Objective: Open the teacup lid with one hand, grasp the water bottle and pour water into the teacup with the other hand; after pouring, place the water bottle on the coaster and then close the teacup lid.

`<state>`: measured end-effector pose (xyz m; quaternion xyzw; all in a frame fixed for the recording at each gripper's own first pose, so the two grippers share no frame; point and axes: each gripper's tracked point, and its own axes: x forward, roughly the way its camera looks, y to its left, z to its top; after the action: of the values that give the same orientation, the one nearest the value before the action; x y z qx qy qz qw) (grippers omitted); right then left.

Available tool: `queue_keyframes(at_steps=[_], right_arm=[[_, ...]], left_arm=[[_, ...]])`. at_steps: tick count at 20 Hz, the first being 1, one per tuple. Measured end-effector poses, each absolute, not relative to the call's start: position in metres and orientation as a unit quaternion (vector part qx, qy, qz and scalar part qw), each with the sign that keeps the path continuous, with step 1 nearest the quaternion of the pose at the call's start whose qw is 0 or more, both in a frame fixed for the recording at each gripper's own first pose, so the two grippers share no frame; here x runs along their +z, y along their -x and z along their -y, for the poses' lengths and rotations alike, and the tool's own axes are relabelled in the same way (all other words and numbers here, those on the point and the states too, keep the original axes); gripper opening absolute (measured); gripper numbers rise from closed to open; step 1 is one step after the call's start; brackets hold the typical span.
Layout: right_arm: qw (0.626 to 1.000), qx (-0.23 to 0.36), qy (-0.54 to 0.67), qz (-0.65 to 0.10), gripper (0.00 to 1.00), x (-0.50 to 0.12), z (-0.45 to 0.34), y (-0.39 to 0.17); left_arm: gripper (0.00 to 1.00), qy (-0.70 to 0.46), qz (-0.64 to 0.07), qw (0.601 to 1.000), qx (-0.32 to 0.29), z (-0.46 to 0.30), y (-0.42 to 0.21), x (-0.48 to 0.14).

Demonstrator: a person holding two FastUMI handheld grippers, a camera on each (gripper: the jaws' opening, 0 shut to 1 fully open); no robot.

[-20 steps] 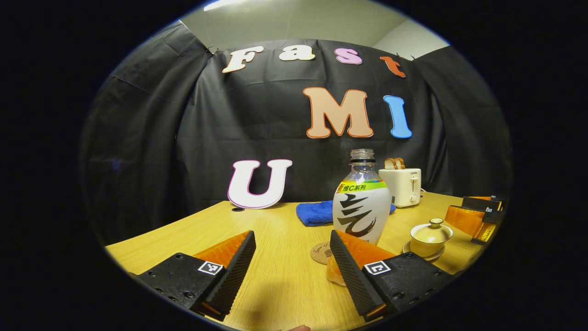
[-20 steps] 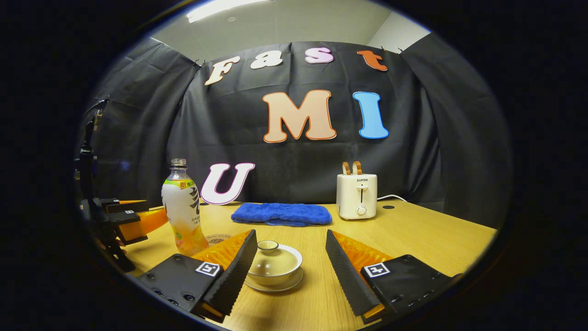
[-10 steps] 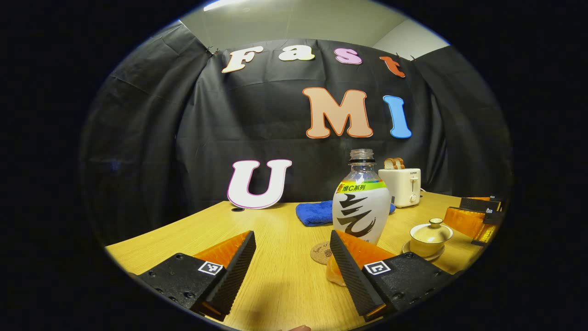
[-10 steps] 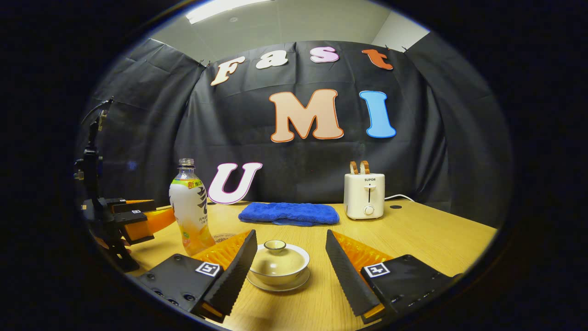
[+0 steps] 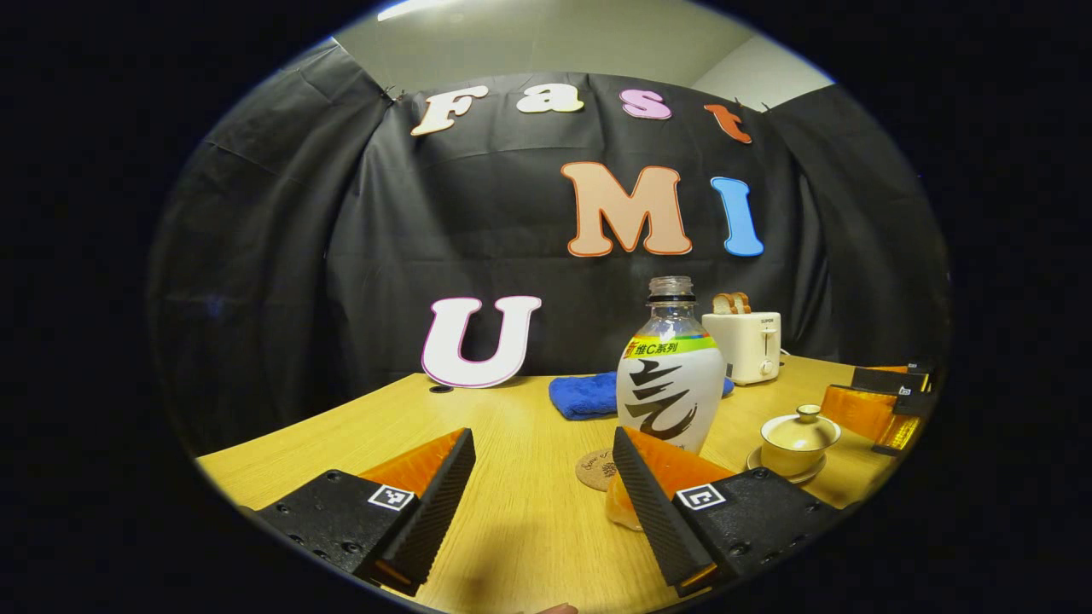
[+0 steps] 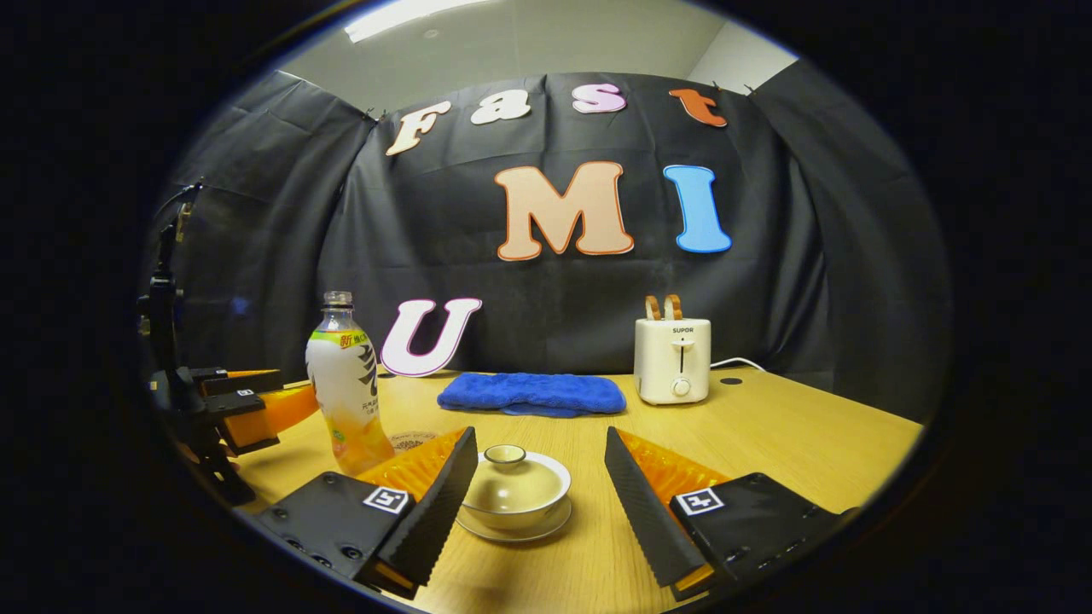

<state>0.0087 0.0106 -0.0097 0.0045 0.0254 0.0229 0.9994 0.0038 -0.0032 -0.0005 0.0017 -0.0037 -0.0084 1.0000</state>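
A wooden table (image 5: pixel 512 409) stands in front of a black cloth backdrop. In the left gripper view, the left gripper (image 5: pixel 543 465) hovers low over the table with its jaws spread wide and nothing between them. Just ahead of its right finger stands the uncapped water bottle (image 5: pixel 670 375), upright, its base partly hidden behind that finger. A round coaster (image 5: pixel 595 468) lies on the table between the two fingers, close to the right one and beside the bottle. Further right sits the lidded teacup (image 5: pixel 799 437) on its saucer, with the right gripper (image 5: pixel 883 401) beyond it. In the right gripper view, the right gripper (image 6: pixel 541 465) is likewise wide open and empty; the teacup (image 6: pixel 514 488), lid on, sits between its fingers, nearer the left one, untouched. The bottle (image 6: pixel 345 384) stands ahead and left. Behind them lie a blue towel (image 6: pixel 531 393) and a white toaster (image 6: pixel 672 358).
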Motion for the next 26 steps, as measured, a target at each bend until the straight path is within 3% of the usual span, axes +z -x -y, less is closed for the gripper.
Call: queue_keyframes(at_steps=[10, 11, 14, 17, 19, 22, 24, 26], right_arm=[[0.998, 0.039, 0.02, -0.049, 0.94, -0.013, -0.028, -0.024], [0.997, 0.042, 0.025, -0.052, 0.98, -0.014, -0.03, -0.026], [0.997, 0.046, 0.035, -0.058, 0.93, -0.017, -0.035, -0.028], [0.995, 0.05, 0.036, -0.073, 0.82, -0.023, -0.038, -0.032], [0.995, 0.049, 0.04, -0.08, 0.82, -0.027, -0.038, -0.034], [0.995, 0.048, 0.036, -0.084, 0.56, -0.028, -0.036, -0.036], [0.995, 0.048, 0.034, -0.084, 0.6, -0.028, -0.037, -0.038], [0.994, 0.051, 0.035, -0.085, 0.41, -0.027, -0.038, -0.038]], left_arm=[[0.95, -0.001, 0.003, 1.0, -0.011, 0.004, -0.003, 0.0], [0.95, -0.001, 0.003, 1.0, -0.011, 0.004, -0.003, 0.0], [0.95, 0.0, 0.003, 1.0, -0.009, 0.004, -0.003, -0.001], [0.95, 0.0, 0.003, 1.0, -0.009, 0.004, -0.003, 0.0], [0.95, 0.0, 0.003, 1.0, -0.009, 0.004, -0.004, -0.001], [0.95, 0.0, 0.002, 1.0, -0.009, 0.004, -0.004, -0.001], [0.95, 0.0, 0.002, 1.0, -0.008, 0.004, -0.003, -0.001], [0.95, 0.0, 0.002, 1.0, -0.008, 0.004, -0.004, -0.001]])
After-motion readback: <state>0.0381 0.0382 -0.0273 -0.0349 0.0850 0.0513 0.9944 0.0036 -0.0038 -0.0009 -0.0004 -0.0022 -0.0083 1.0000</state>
